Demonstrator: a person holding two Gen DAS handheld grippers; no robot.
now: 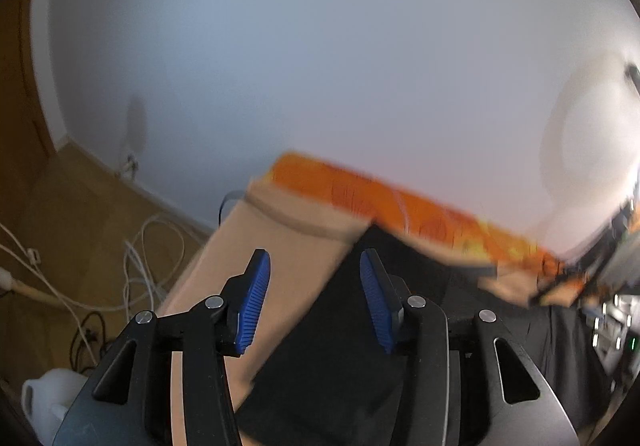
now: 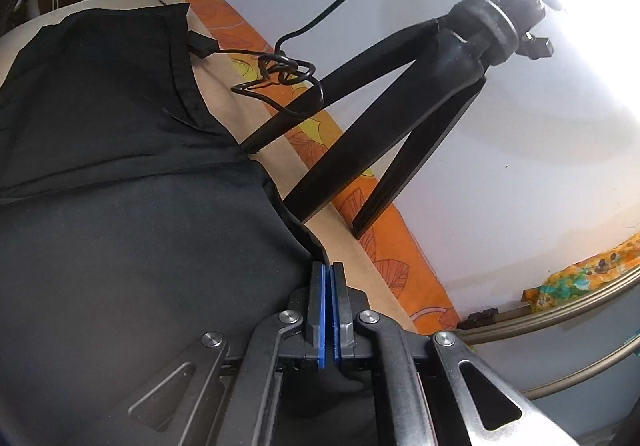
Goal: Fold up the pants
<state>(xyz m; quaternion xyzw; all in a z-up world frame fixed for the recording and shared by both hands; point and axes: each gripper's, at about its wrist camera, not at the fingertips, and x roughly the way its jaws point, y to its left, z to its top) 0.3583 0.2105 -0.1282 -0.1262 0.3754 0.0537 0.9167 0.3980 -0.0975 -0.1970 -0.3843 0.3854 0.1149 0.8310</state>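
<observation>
Pale blue-white wall (image 1: 320,46); wooden floor (image 1: 60,214) strewn with white cables (image 1: 136,270); bright glare at right

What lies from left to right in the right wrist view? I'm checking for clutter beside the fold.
black pants → beige surface → orange patterned cloth → black tripod → white wall

My right tongs (image 2: 329,274) sit pinched together at the pants' (image 2: 120,206) far edge, and just past them the black tripod (image 2: 400,118) plants its legs along the surface's (image 2: 352,258) far edge, its tangled cable (image 2: 280,74) beside it. My left tongs (image 1: 316,286), jaws apart, have a bare tan strip (image 1: 256,270) toward the far left corner.
</observation>
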